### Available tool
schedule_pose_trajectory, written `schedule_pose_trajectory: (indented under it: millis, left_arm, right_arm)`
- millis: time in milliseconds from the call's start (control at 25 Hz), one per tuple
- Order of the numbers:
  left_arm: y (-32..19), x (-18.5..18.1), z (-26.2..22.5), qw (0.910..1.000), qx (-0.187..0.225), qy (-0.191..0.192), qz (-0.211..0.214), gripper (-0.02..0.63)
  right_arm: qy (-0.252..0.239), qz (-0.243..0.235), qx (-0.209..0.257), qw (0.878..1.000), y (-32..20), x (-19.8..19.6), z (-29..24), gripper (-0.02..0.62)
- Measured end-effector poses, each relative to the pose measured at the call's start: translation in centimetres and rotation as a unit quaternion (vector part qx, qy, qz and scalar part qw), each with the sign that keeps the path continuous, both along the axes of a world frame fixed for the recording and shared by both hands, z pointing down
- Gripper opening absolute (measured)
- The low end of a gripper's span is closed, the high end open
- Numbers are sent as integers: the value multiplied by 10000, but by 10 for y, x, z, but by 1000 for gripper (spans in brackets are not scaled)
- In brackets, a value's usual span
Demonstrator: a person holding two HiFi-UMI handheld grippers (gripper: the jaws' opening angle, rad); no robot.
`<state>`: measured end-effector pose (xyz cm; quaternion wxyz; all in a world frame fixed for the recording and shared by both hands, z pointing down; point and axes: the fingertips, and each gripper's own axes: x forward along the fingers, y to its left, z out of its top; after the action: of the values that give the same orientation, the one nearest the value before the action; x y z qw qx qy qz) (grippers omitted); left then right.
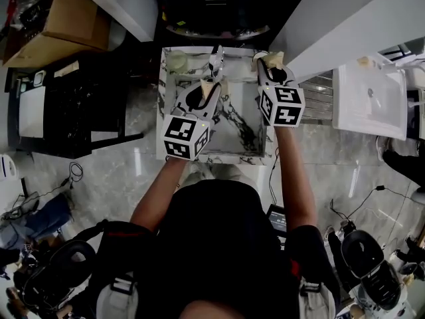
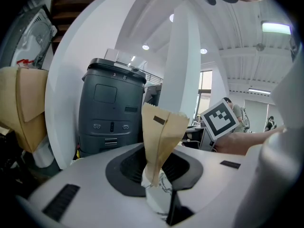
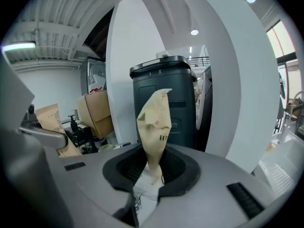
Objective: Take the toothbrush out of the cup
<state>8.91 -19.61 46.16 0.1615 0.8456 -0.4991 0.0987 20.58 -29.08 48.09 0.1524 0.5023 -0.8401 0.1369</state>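
- The cup (image 1: 176, 60) stands at the table's (image 1: 234, 145) far left corner; the toothbrush is too small to make out.
- The left gripper (image 1: 211, 85) and right gripper (image 1: 272, 59) hover above, fingers (image 2: 164, 127) pressed together on nothing visible; the removal seems not done.

marble table (image 1: 232, 145): middle and near edge bare, open to you from the front. far edge: cup (image 1: 177, 60) at the left corner, dark bin (image 3: 187, 103) close behind. sides: black stand (image 1: 73, 105) on your left, white panel (image 1: 345, 18) slanting over the far right corner.
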Motion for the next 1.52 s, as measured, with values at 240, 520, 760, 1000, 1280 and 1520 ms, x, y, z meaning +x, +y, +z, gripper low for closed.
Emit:
schedule_pose_trajectory:
  millis: [240, 520, 760, 1000, 1280, 1520]
  left_arm:
    - [19, -8, -16, 9999, 114, 5, 39, 83]
    - [39, -24, -32, 9997, 251, 27, 35, 83]
    - [56, -39, -51, 9992, 409, 43, 16, 83]
    - [81, -54, -65, 9984, 561, 66, 24, 83]
    - [109, -74, -77, 9974, 722, 90, 6, 83]
    - [131, -92, -88, 9961, 877, 118, -39, 83]
  right_arm:
    - [-12, 38, 109, 9999, 24, -3, -18, 89]
    - [55, -157, 229, 9996, 53, -21, -37, 86]
    - [82, -254, 322, 9991, 80, -38, -53, 84]
    - [66, -319, 389, 9987, 110, -58, -67, 83]
    - [51, -413, 438, 9982, 144, -83, -76, 83]
    - [-9, -435, 502, 9978, 170, -100, -82, 81]
